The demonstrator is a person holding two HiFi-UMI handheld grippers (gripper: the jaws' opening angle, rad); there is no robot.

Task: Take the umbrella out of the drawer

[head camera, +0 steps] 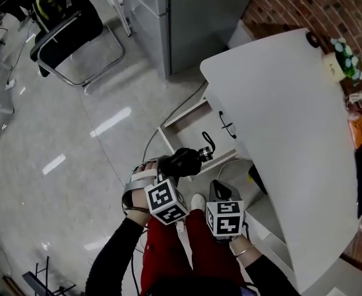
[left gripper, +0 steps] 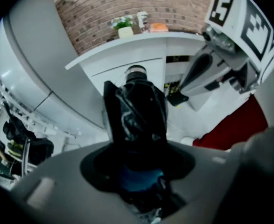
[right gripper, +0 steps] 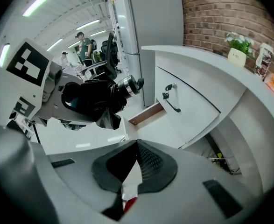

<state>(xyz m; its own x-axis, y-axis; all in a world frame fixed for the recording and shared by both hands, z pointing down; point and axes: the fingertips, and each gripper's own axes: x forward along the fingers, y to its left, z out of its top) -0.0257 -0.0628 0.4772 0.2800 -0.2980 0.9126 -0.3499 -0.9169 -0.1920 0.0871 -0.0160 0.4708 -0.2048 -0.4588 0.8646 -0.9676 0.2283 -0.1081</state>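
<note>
A black folded umbrella (head camera: 184,161) is clamped in my left gripper (head camera: 170,166), its ringed handle end and wrist strap pointing toward the white cabinet. In the left gripper view the umbrella (left gripper: 137,111) fills the space between the jaws of the left gripper (left gripper: 137,169), and it is held above the floor. The drawer (head camera: 166,137) stands pulled open low on the cabinet, up and to the right of the umbrella. My right gripper (head camera: 221,192) hangs just right of the left one; its pads meet at the tips with nothing between them (right gripper: 137,146). The right gripper view shows the umbrella (right gripper: 92,101) and the open drawer (right gripper: 148,113).
A white curved counter (head camera: 279,116) tops the cabinet and carries a potted plant (head camera: 338,63) by the brick wall. A grey tall cabinet (head camera: 187,17) and a black chair (head camera: 69,32) stand further off. The person's red trousers (head camera: 168,251) are below the grippers.
</note>
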